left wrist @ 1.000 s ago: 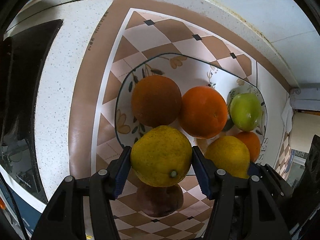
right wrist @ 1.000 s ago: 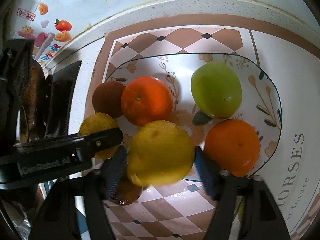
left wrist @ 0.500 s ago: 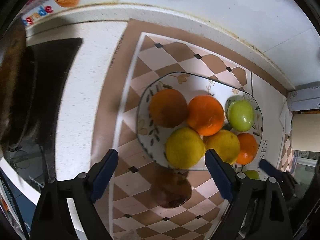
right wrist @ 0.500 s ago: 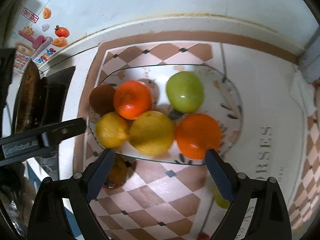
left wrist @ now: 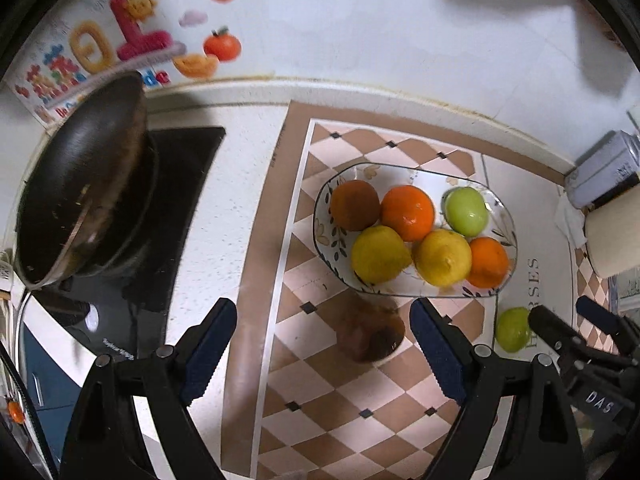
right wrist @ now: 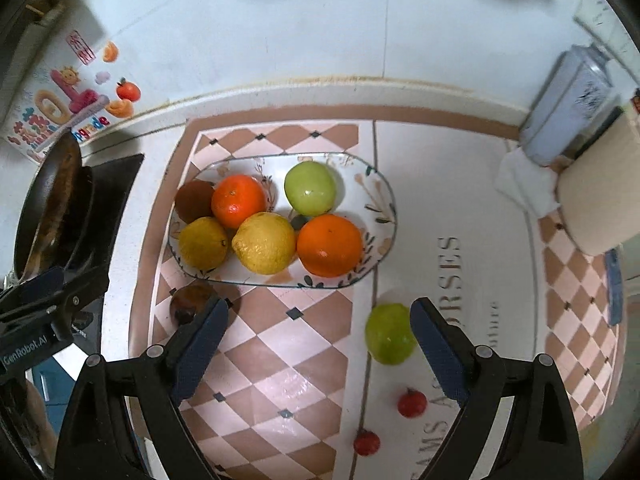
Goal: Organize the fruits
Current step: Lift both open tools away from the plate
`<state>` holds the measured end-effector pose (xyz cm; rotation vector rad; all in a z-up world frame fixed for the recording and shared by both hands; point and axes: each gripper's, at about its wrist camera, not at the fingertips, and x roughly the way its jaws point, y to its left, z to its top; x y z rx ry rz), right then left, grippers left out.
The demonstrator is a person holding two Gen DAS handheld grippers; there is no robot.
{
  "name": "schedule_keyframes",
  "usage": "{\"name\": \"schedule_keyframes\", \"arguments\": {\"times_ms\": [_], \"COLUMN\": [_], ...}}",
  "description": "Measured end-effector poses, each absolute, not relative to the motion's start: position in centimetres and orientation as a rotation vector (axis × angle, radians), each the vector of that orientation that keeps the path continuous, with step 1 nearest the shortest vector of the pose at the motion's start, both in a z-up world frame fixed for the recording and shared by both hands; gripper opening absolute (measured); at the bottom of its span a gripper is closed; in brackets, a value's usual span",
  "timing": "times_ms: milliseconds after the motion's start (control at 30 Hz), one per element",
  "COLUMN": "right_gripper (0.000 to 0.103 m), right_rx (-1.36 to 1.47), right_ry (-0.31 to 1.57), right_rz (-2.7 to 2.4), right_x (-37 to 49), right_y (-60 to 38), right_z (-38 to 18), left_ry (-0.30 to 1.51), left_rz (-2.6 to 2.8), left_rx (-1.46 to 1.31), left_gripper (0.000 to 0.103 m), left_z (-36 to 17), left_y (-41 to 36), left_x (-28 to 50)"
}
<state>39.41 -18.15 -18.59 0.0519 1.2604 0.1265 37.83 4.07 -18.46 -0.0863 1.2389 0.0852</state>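
Note:
A floral oval plate (left wrist: 320, 216) (right wrist: 384, 184) holds two lemons (left wrist: 380, 254) (left wrist: 442, 257), two oranges (left wrist: 407, 212) (left wrist: 488, 262), a green apple (left wrist: 466, 211) and a brownish fruit (left wrist: 354, 205). On the mat in front of it lie a dark brown fruit (left wrist: 370, 334) (right wrist: 190, 300), a green fruit (right wrist: 389, 338) (left wrist: 511, 328) and two small red fruits (right wrist: 412, 402). My left gripper (left wrist: 322, 312) hangs open above the mat with nothing in its jaws. My right gripper (right wrist: 320, 312) is open too, high over the mat beside the green fruit.
A black pan (left wrist: 80, 184) sits on the dark stove top (left wrist: 180, 200) at the left. A tin (right wrist: 568, 104) and a paper roll (right wrist: 596, 208) stand at the right against the wall. The checkered mat (left wrist: 320, 400) covers the counter.
Both grippers let go of their lemons, which now lie on the plate. Both jaws spread wide and both grippers rose and drew back from the plate.

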Motion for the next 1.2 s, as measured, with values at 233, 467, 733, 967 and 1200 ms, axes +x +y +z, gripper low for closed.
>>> {"name": "schedule_keyframes", "arguments": {"times_ms": [233,467,733,967,1200], "right_gripper": [0.094,0.094,0.094,0.094,0.095], "right_rx": [0.034,0.038,0.059,0.065,0.082], "right_ry": [1.166,1.084,1.021,0.992,1.01], "right_rz": [0.113,0.11,0.109,0.107,0.119], "right_x": [34.9,30.2,26.4,24.6,24.8], "right_y": [-18.7,-18.9,-19.1,-19.0,-19.2], "right_z": [-14.0,-10.1,-7.0,-6.2,-6.7], "left_ry": [1.13,1.043,0.968,0.923,0.915], "left_rz": [0.06,0.034,0.011,0.033,0.041], "left_rx": [-0.085,-0.063,-0.04,-0.026,-0.026], "left_gripper": [0.089,0.089,0.089,0.089,0.089], "left_z": [-14.4,-11.2,-8.6,-7.8,-7.6], "left_y": [3.4,2.8,2.0,1.6,1.4], "left_x": [33.4,29.8,26.1,24.5,24.4]}}
